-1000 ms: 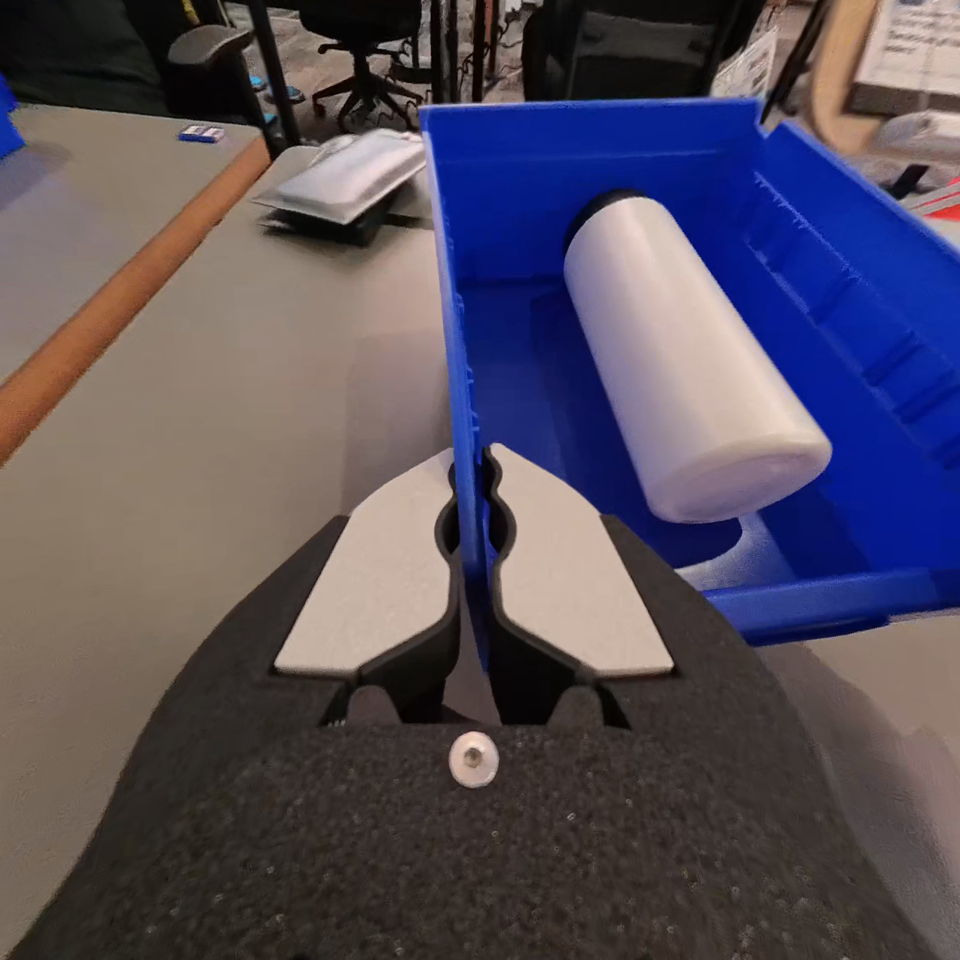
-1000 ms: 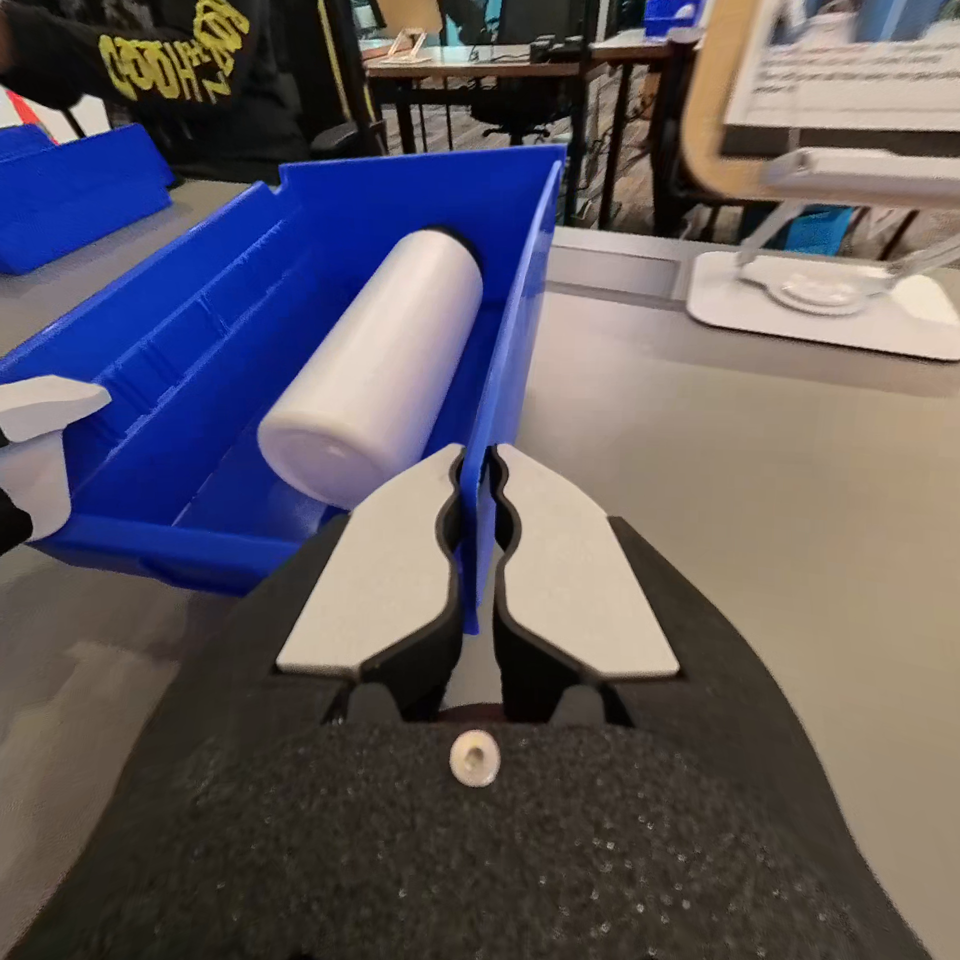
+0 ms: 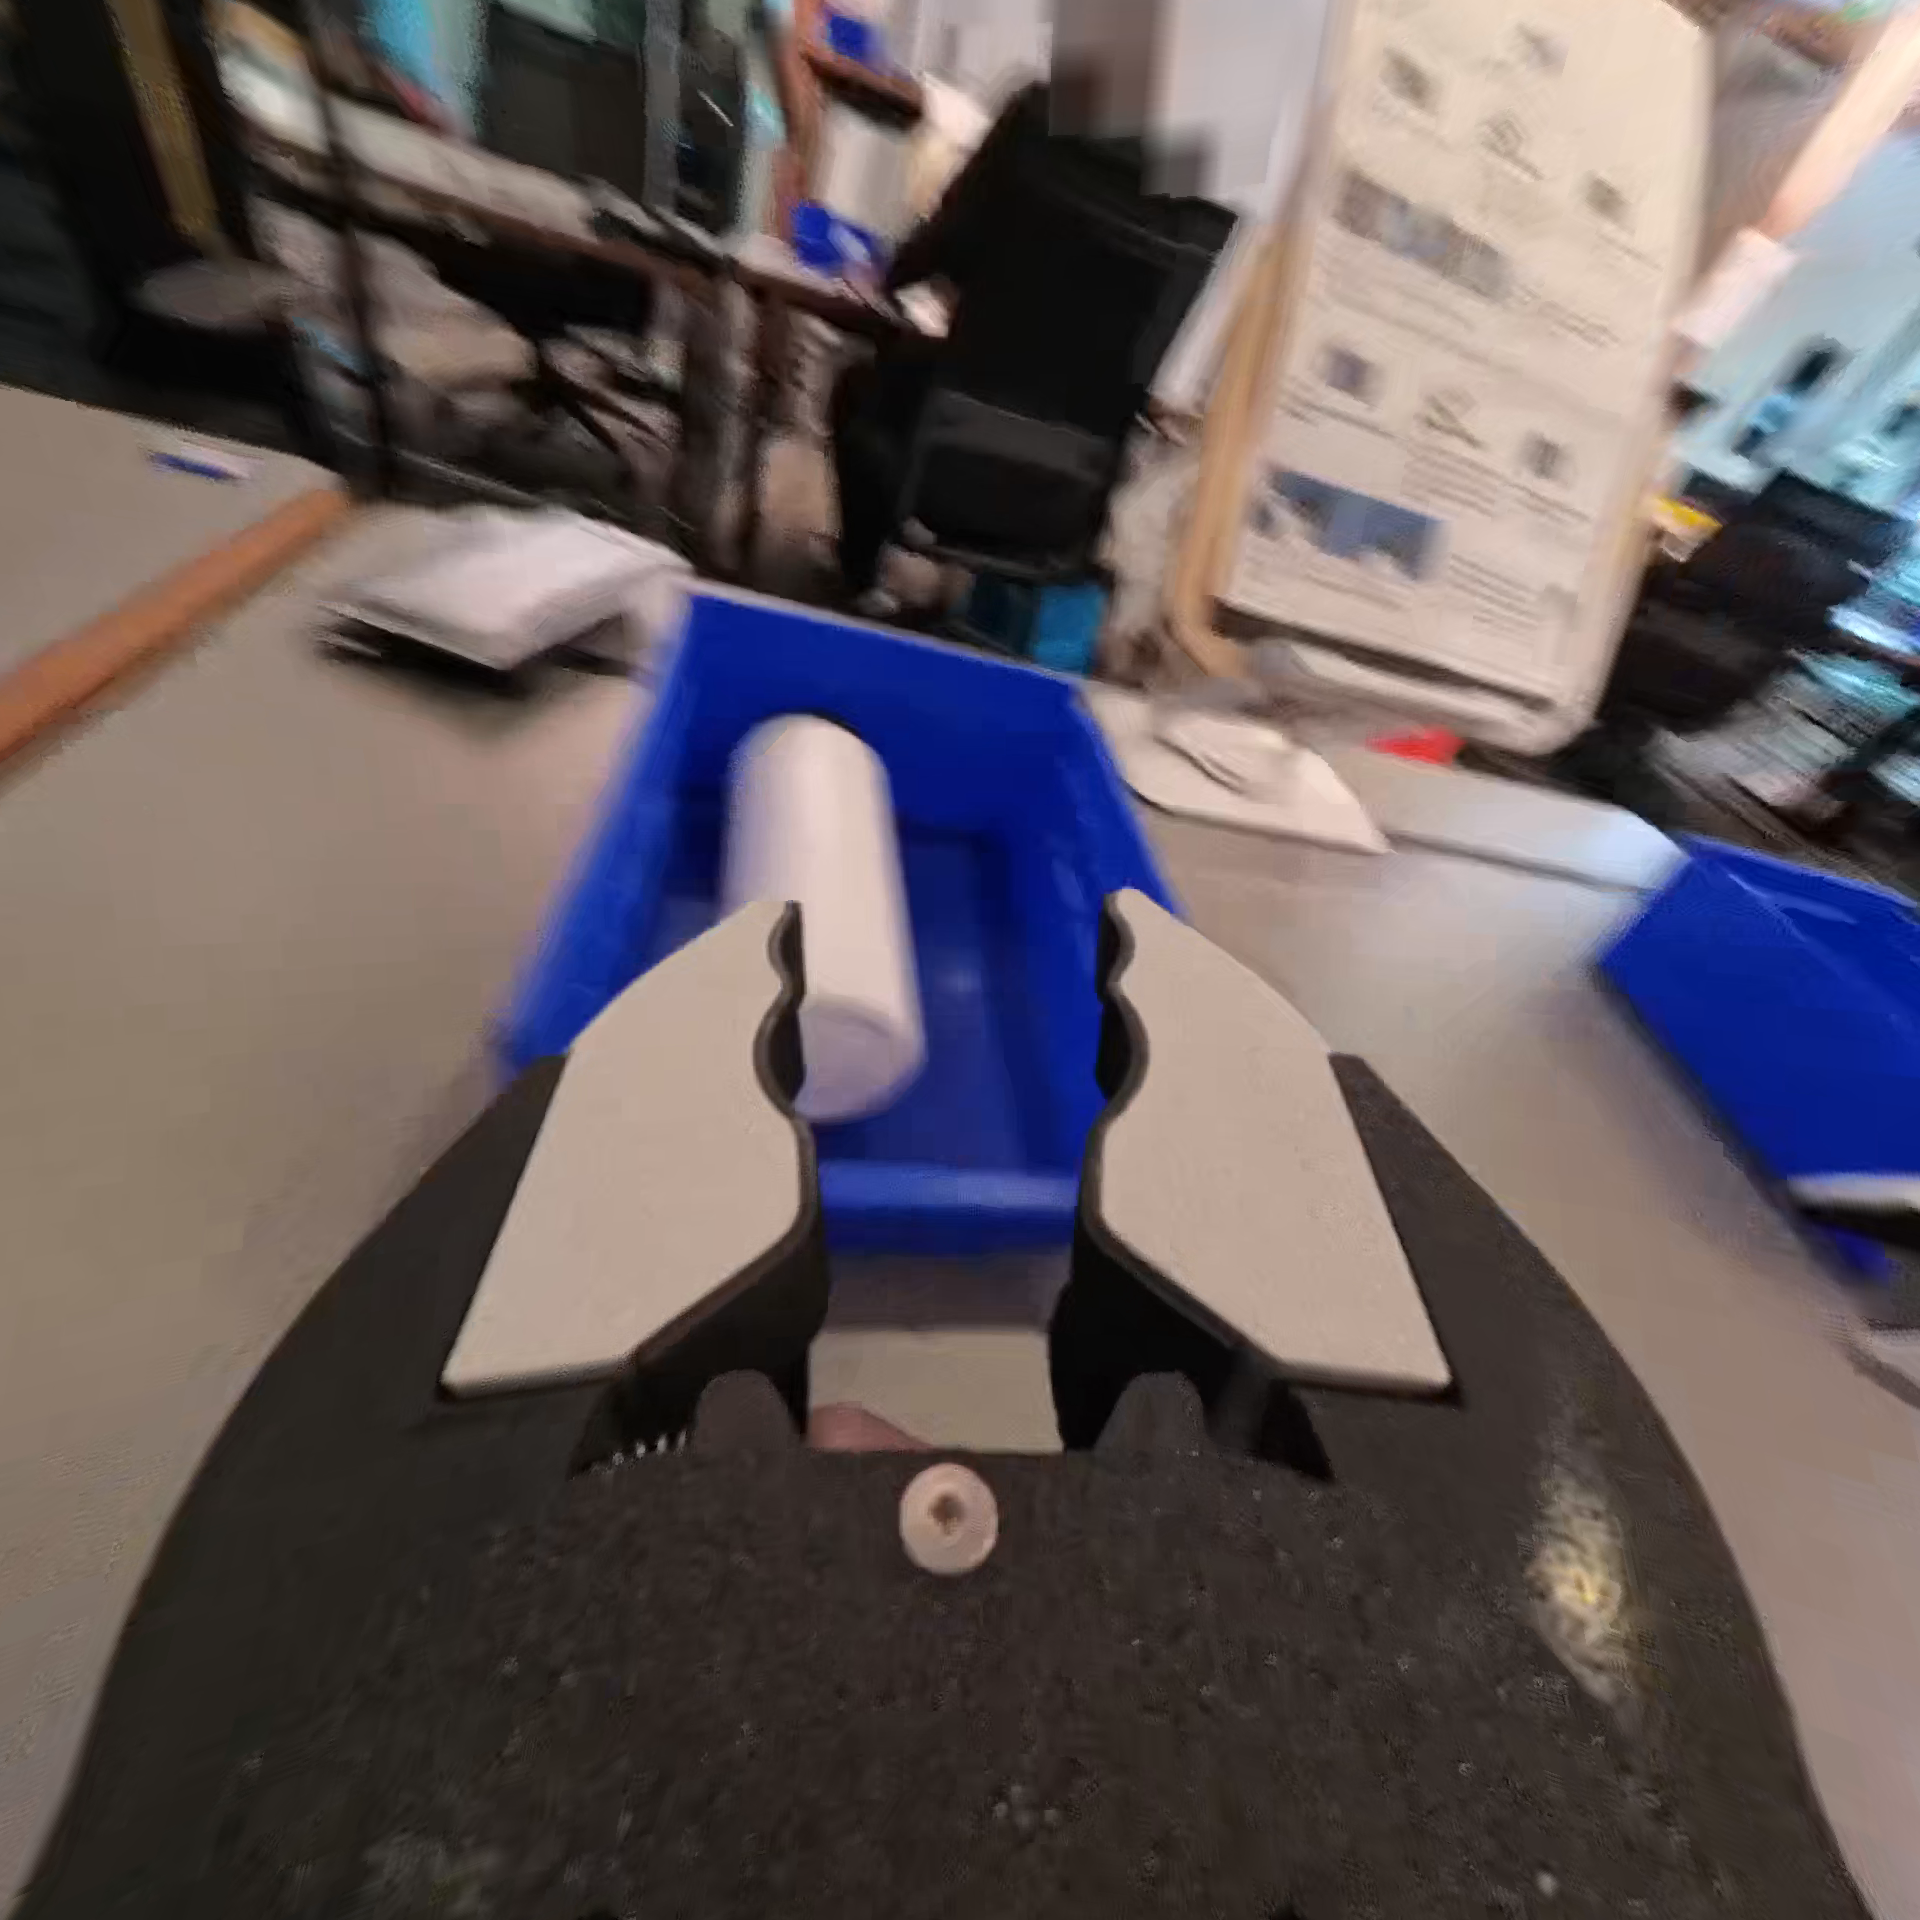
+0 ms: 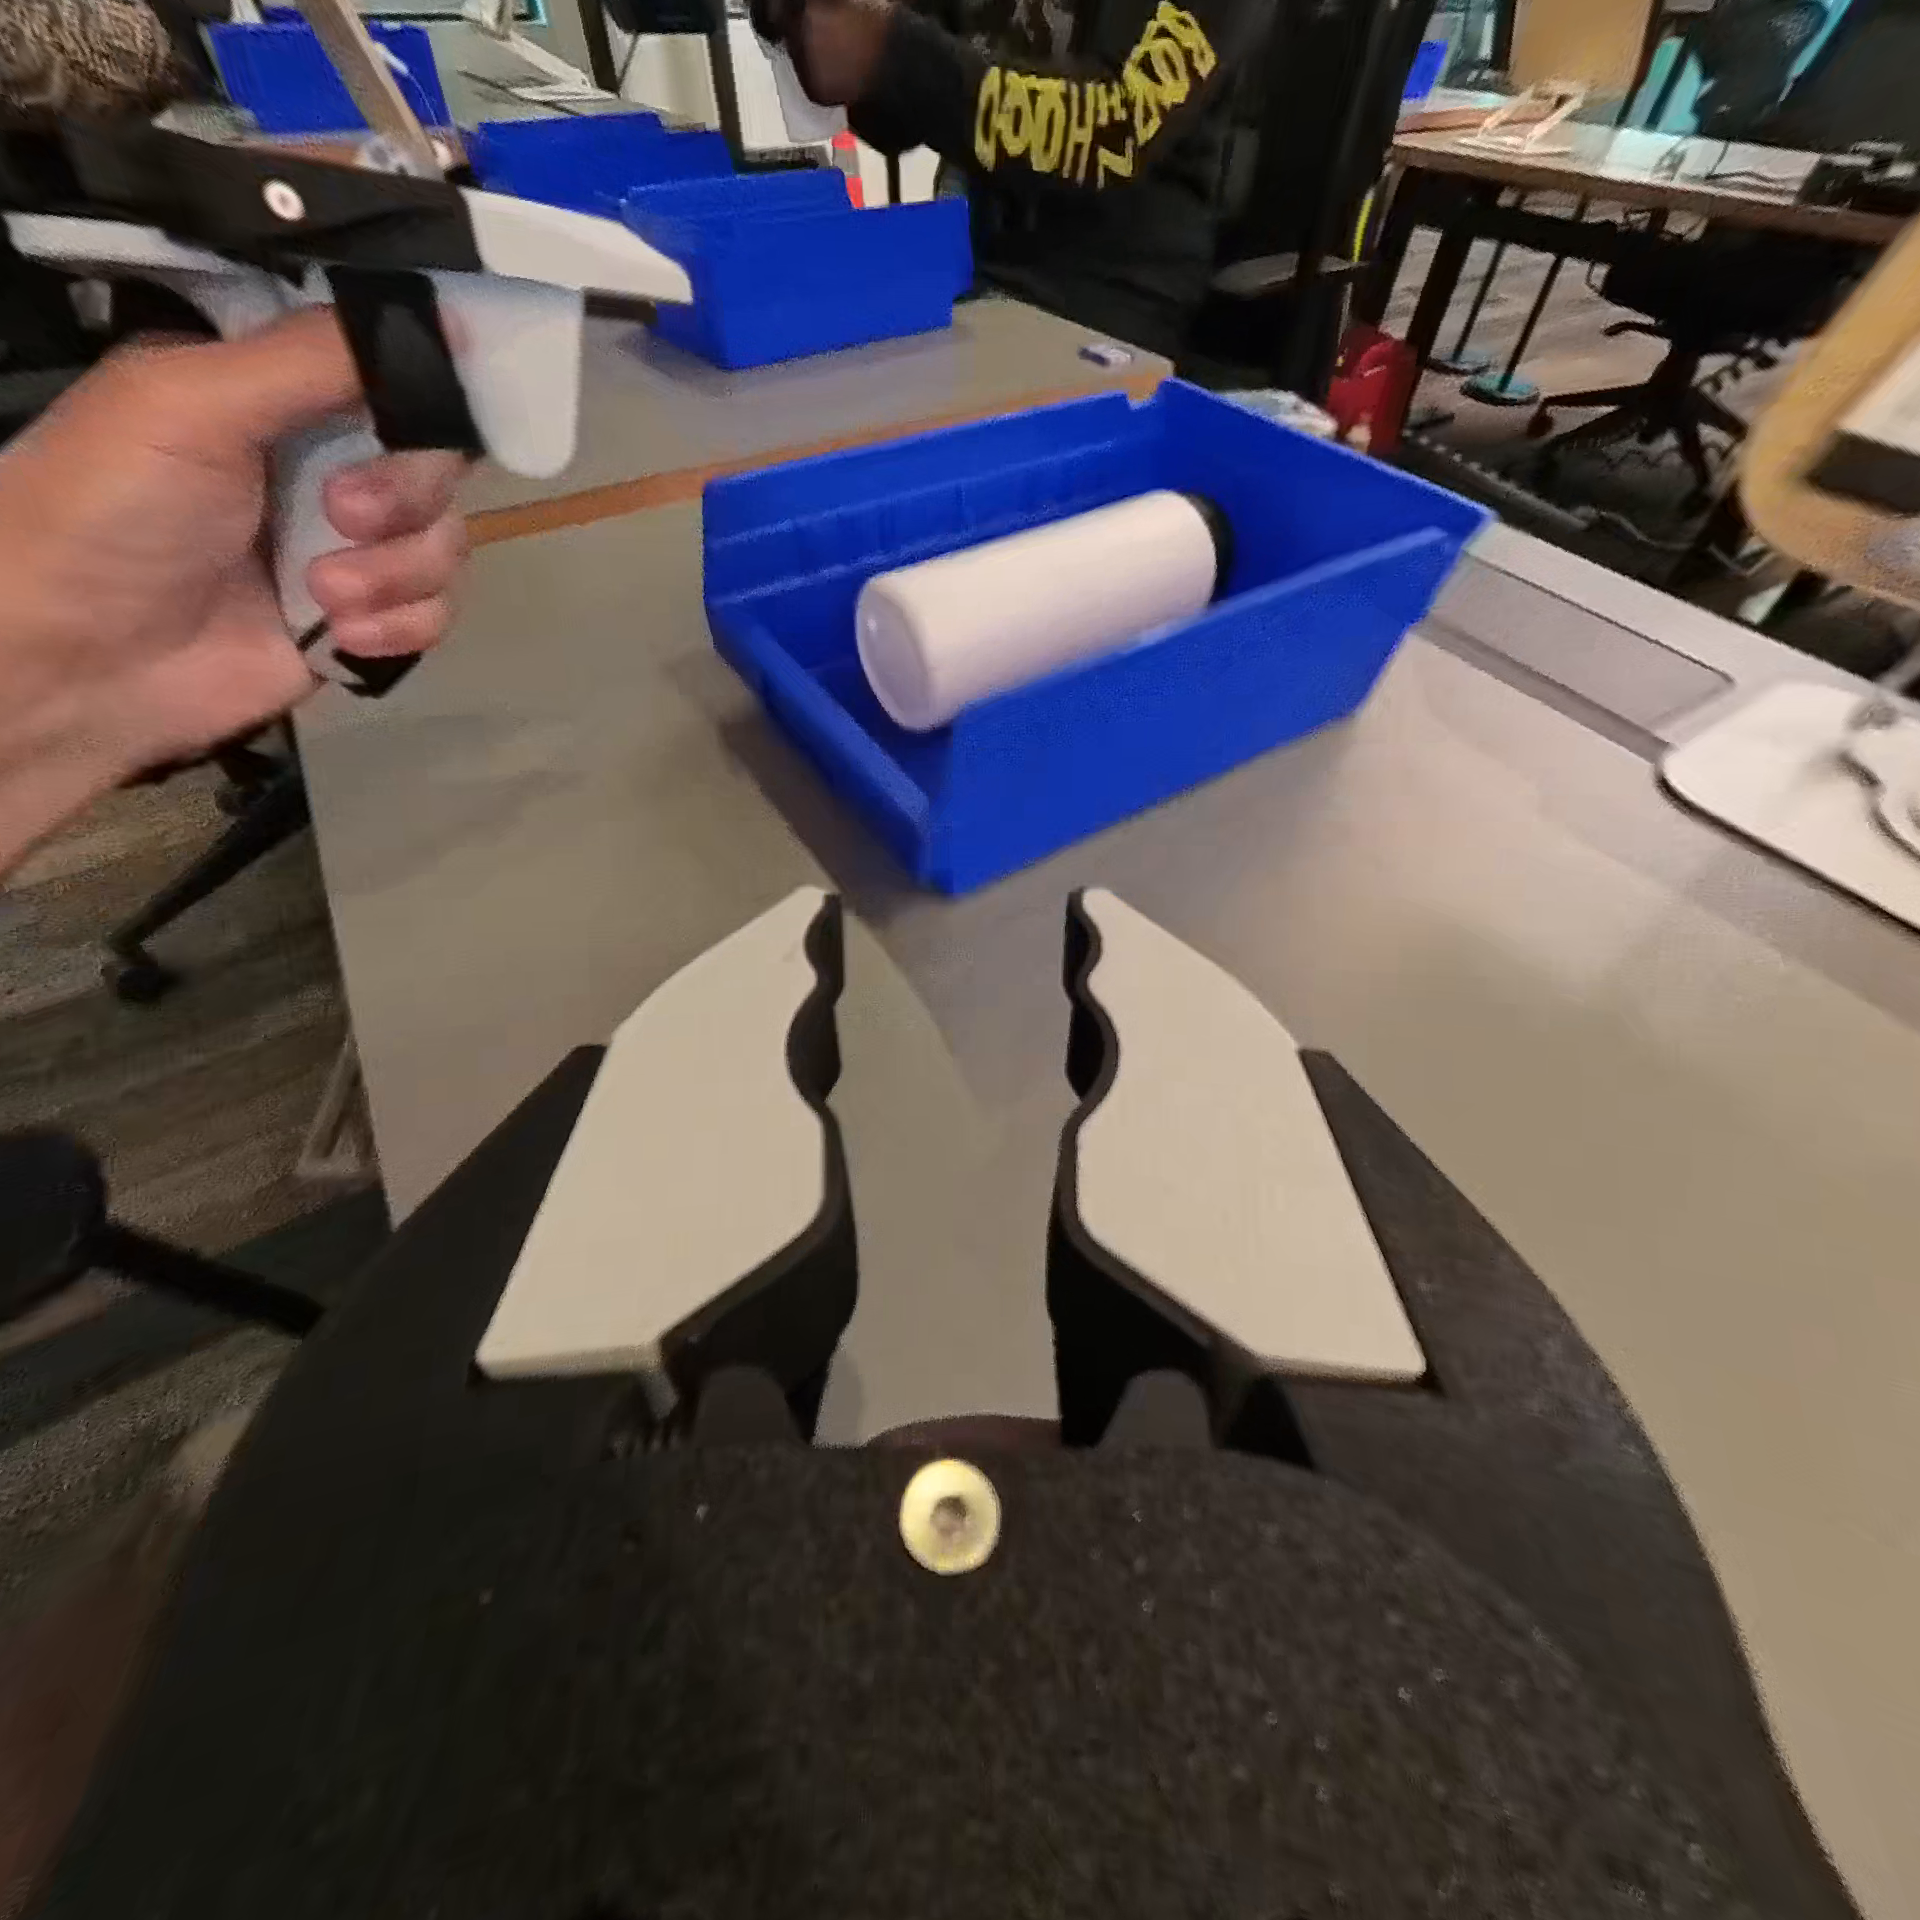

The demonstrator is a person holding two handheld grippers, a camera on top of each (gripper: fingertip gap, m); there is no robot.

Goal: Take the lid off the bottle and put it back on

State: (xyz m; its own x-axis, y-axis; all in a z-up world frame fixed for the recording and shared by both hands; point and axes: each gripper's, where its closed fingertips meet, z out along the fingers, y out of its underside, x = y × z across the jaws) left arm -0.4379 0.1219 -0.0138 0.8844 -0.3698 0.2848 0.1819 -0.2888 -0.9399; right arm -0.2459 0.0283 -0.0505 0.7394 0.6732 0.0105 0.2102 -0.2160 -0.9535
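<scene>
A smooth, matte white bottle (image 4: 1039, 603), a plain cylinder with a flat, rounded-edged base, lies on its side in a blue plastic bin (image 4: 1143, 790) with stiff straight walls and a lowered near lip. The bin stands on a flat grey table (image 4: 1455, 1039) with a dull sheen. The bottle's base points toward the near left corner of the bin in the right wrist view; at its far end a dark lid (image 4: 1218, 540) shows as a narrow black band on the neck, so it appears to be on, though the blur leaves this less than sure.

The right gripper (image 4: 951, 914) has pale grey finger plates edged with wavy black pads on a rough, grainy black body. Its jaws stand moderately apart with only bare table between them, well short of the bin, which lies ahead.

The left gripper (image 3: 951, 925), of the same make, has its jaws wider apart, holding nothing. In its blurred view the bottle (image 3: 821, 894) lies beyond the tips, its near end just inside the left finger (image 3: 665, 1122), over the bin (image 3: 935, 727). In the right wrist view a hand (image 4: 187, 561) holds this gripper (image 4: 623, 281) up at far left.
</scene>
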